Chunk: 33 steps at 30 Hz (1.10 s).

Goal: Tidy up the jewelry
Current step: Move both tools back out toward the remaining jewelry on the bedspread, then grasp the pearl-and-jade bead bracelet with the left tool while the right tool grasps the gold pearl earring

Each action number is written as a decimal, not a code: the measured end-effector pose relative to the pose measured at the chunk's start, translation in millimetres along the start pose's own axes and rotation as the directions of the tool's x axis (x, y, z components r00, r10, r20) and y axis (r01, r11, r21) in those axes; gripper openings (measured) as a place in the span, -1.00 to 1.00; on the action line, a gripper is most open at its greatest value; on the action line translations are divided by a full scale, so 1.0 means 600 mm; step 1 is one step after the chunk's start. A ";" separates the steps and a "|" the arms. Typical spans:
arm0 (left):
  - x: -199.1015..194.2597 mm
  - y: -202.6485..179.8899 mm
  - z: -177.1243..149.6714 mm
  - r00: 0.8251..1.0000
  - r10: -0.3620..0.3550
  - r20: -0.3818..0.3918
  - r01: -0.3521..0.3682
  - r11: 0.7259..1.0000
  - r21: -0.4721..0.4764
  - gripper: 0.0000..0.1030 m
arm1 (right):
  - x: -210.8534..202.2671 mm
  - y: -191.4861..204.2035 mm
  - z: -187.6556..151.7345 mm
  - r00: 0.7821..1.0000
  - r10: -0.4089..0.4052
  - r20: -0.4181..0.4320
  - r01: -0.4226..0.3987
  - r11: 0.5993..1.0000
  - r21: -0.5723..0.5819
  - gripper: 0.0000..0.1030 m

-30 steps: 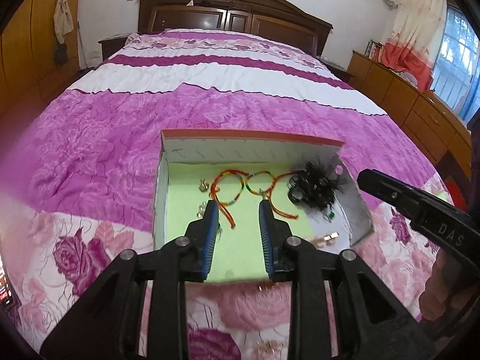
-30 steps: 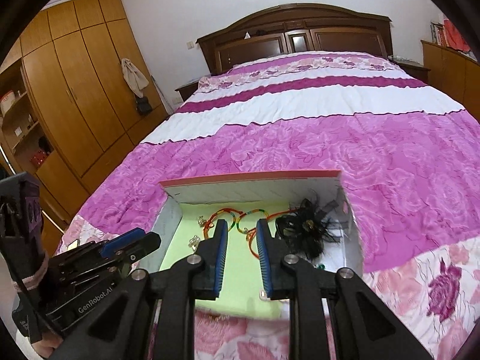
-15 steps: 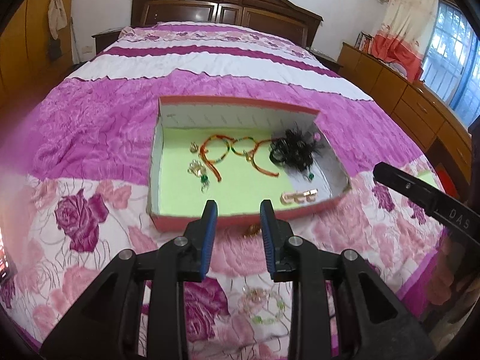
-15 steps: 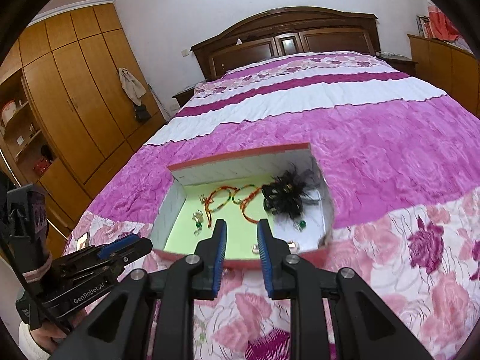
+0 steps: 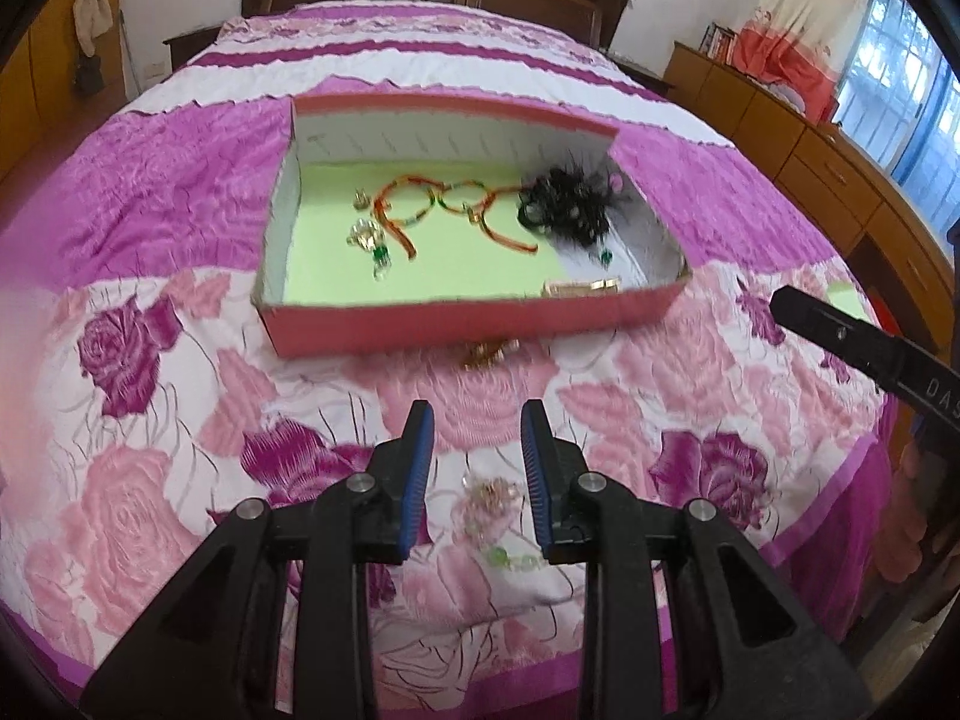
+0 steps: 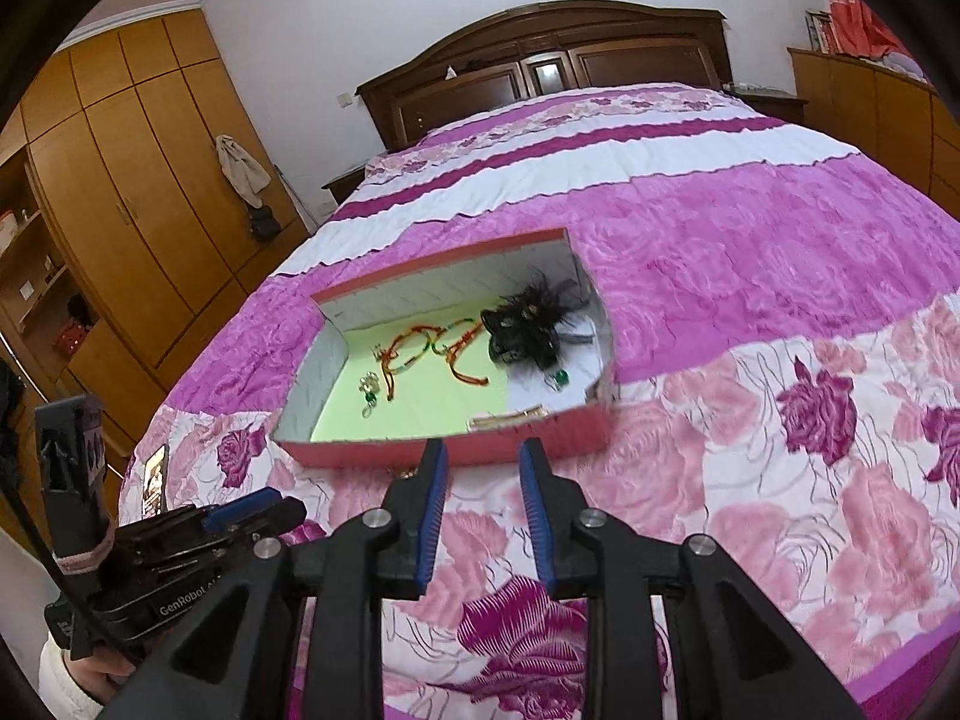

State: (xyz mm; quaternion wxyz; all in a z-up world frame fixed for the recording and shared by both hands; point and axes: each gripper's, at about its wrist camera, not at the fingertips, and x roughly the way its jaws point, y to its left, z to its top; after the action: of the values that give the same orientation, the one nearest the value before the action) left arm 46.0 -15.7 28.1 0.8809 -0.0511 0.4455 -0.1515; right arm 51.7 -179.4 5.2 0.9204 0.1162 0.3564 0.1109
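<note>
A red box with a green floor sits on the bed. It holds an orange beaded necklace, a black feathered piece, a crystal earring and a gold clip. The box also shows in the right wrist view. A gold piece lies on the bedspread against the box front. A pale beaded piece lies between the fingers of my left gripper, which is open and empty. My right gripper is open and empty, short of the box.
The floral pink bedspread covers the bed, whose near edge is just below the grippers. A wooden headboard stands at the far end, a wardrobe on the left, low cabinets on the right.
Both grippers have pulled back from over the box toward the near edge of the bed. The loose pieces on the bedspread have come into view. Both stay open.
</note>
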 end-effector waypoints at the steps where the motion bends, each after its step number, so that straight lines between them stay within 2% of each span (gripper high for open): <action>1: 0.002 -0.001 -0.004 1.000 0.001 -0.007 -0.001 1.000 0.004 -0.58 | 0.000 -0.002 -0.003 1.000 -0.001 -0.003 0.001 1.000 0.002 -0.45; 21: 0.058 -0.011 -0.047 0.988 0.035 -0.150 -0.025 0.998 0.066 -0.56 | 0.022 -0.033 -0.032 0.999 -0.010 -0.049 0.013 0.998 0.055 -0.41; 29: 0.074 -0.015 -0.058 0.985 0.048 -0.168 -0.032 0.994 0.101 -0.57 | 0.032 -0.038 -0.037 0.998 -0.009 -0.064 0.013 0.998 0.067 -0.41; 31: 0.077 -0.017 -0.061 0.985 0.048 -0.164 -0.030 0.993 0.110 -0.63 | 0.035 -0.039 -0.038 0.998 -0.010 -0.067 0.015 0.997 0.069 -0.41; 33: 0.079 -0.017 -0.061 0.986 0.037 -0.161 -0.019 0.993 0.114 -0.81 | 0.037 -0.040 -0.039 0.997 -0.011 -0.071 0.016 0.997 0.072 -0.41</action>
State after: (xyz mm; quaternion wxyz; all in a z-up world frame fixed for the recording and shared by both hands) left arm 40.9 -38.7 -27.7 0.8450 0.0173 0.5076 -0.1674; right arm 54.6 -192.7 -32.8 0.9031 0.1430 0.3934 0.0958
